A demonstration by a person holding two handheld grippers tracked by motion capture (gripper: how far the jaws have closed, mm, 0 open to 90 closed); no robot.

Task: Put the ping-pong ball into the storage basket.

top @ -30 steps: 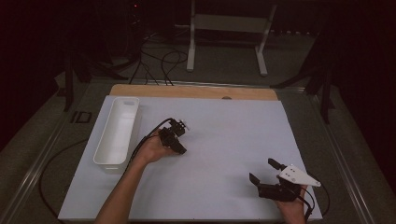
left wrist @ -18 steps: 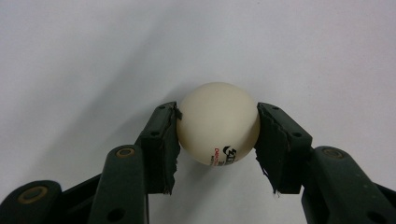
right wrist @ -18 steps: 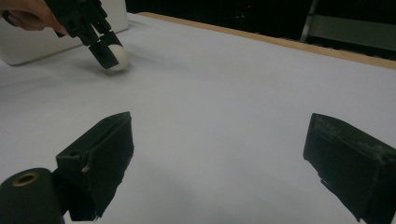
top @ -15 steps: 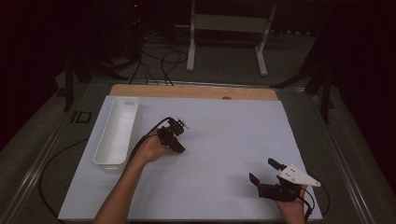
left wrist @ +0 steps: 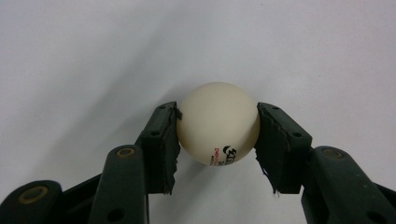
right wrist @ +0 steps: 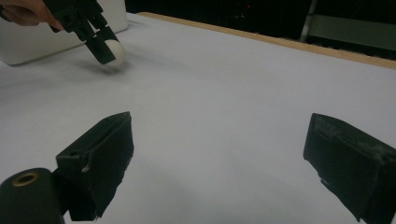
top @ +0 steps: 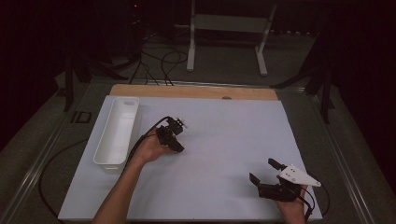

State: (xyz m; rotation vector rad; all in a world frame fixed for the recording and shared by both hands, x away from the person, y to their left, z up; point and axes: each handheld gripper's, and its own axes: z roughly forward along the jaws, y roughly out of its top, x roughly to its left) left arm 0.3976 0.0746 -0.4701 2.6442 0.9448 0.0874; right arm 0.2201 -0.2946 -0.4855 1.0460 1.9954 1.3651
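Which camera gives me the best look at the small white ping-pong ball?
The left gripper view: the small white ping-pong ball sits close, pinched between the left gripper pads. The right gripper view shows it distant; the high view barely shows it.

A: Layout? Where's the tray (top: 117, 130)?
B: Left side of the table (top: 233, 140), running front to back. Left gripper (top: 180, 126) just right of it, near mid-table, w/ the ball (left wrist: 218, 123) between its jaws.
A: Ball on the table?
B: Can't tell.
A: Right gripper (top: 265, 171)?
B: Near front right corner, well apart from the left one.
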